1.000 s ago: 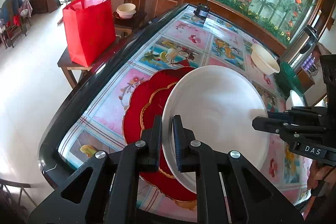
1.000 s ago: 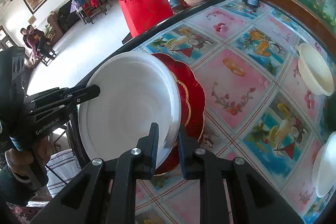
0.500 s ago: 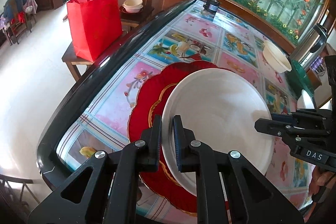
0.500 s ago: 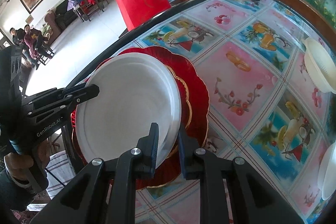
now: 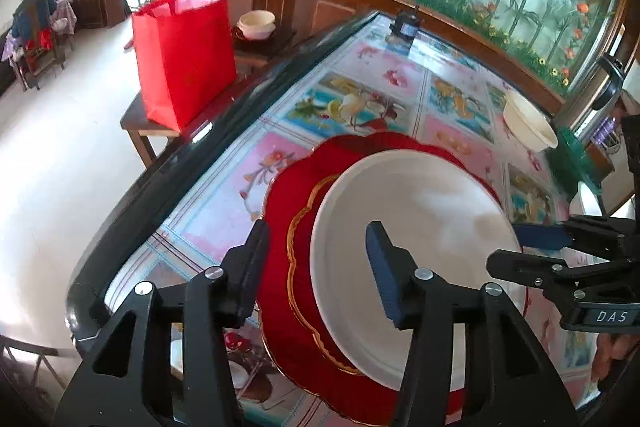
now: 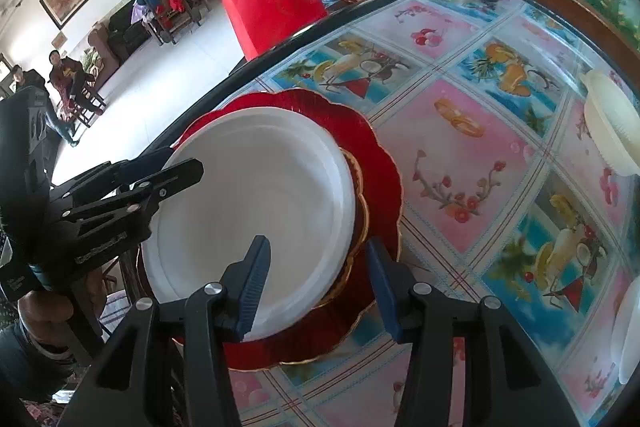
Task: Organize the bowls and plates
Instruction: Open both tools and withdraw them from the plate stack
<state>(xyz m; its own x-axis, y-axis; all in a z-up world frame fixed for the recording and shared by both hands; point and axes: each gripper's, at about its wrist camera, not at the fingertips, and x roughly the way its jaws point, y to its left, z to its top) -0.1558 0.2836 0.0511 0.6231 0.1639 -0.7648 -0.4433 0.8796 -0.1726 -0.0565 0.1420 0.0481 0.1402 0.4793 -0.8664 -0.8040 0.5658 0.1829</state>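
Left-wrist view: both my tongs, left (image 5: 316, 259) and right (image 6: 318, 269), have just opened off the white plate (image 5: 420, 247), whose rim sits between each pair of parted jaws, so lifting crookedly could snag it and skid it off the red plate (image 5: 292, 203).

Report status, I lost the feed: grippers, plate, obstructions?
Left gripper and right gripper just opened, straddling opposite rims. White plate released, sitting on red plate. Cream bowl apart, nothing blocking.
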